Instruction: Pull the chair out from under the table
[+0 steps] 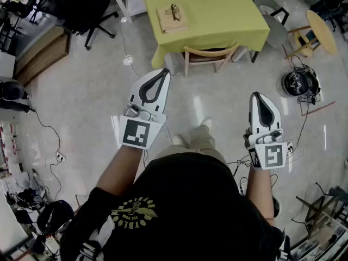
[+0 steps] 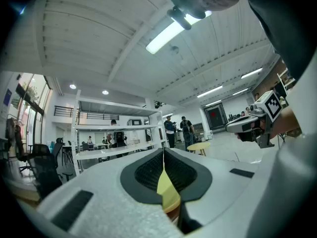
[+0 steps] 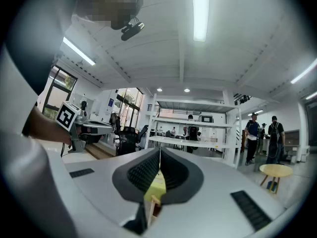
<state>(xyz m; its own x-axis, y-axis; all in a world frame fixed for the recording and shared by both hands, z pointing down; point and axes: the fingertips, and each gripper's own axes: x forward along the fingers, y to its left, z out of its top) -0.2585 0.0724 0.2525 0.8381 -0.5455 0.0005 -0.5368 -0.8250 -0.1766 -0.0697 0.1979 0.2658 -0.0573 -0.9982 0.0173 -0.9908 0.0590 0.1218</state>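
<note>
At the far left a black office chair stands apart from the work. The left tool is held level in front of the person, its jaws pressed together with nothing between them. It points toward the bench, which carries a yellow-green cloth. On the left part of the cloth lies a book with a pair of glasses on top. The wooden chair is pushed in at the near side of the bench, so only its curved backrest and legs show below the cloth edge; it is not yet pulled out. The right tool is also level and closed on nothing, well apart from the chair. I judge that both tools hang in a waiting pose because the person stands well back from the bench; the jaws must open before the backrest can be taken. At the far right stands a small round wooden table.
</note>
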